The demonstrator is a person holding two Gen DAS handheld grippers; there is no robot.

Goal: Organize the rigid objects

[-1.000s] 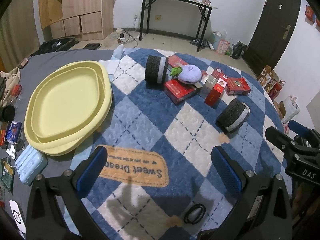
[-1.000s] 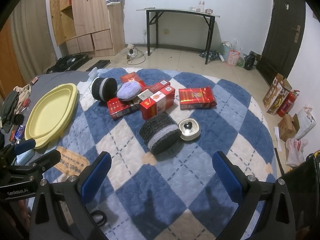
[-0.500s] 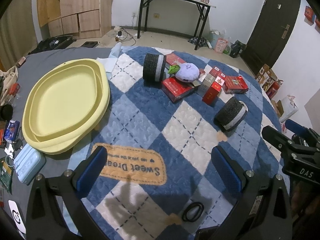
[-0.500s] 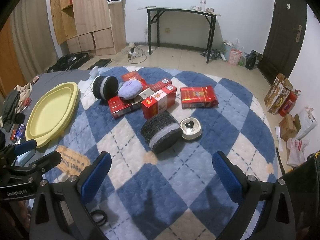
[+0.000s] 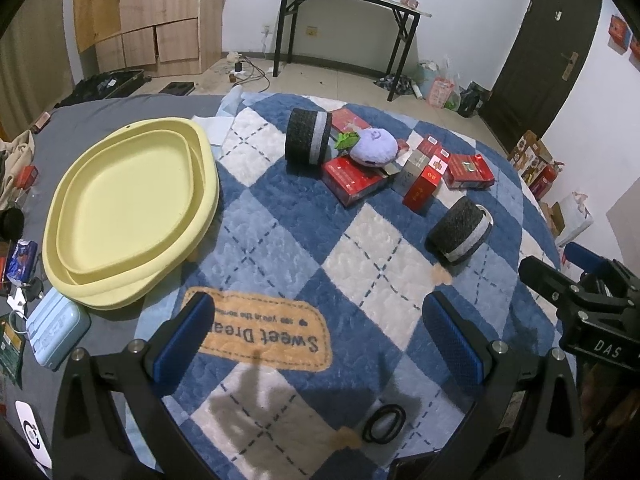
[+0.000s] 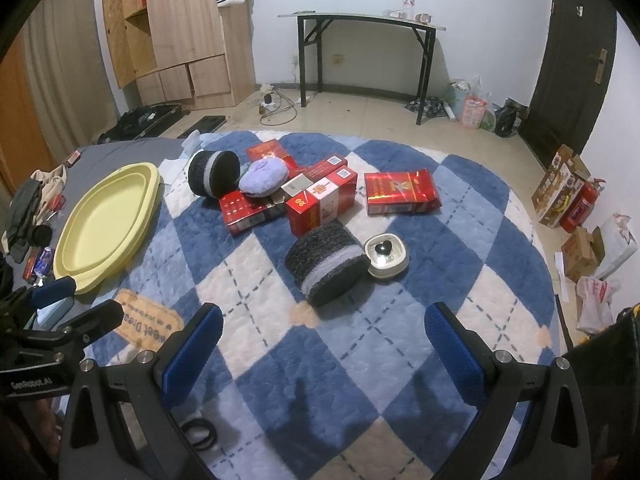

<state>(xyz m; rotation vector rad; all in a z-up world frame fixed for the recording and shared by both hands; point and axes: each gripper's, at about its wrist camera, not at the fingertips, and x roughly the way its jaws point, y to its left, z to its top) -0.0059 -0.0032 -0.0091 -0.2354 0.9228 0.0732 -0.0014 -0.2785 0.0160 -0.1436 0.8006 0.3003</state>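
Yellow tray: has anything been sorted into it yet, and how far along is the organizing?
Nothing looks done: the yellow tray is bare. Nothing is in hand either; the left gripper and right gripper are both open above the blue checked blanket. All of it is left: the red boxes, two dark rolls, the purple plush and the small white case lie scattered on the blanket.

White walls, tiled floor (image 6: pixel 360 116), black-legged table (image 6: pixel 360 20), wooden cabinet (image 6: pixel 180 32).

Two dark rolls (image 6: pixel 326 268), several red boxes (image 6: pixel 402 192), one yellow tray (image 6: pixel 104 224).
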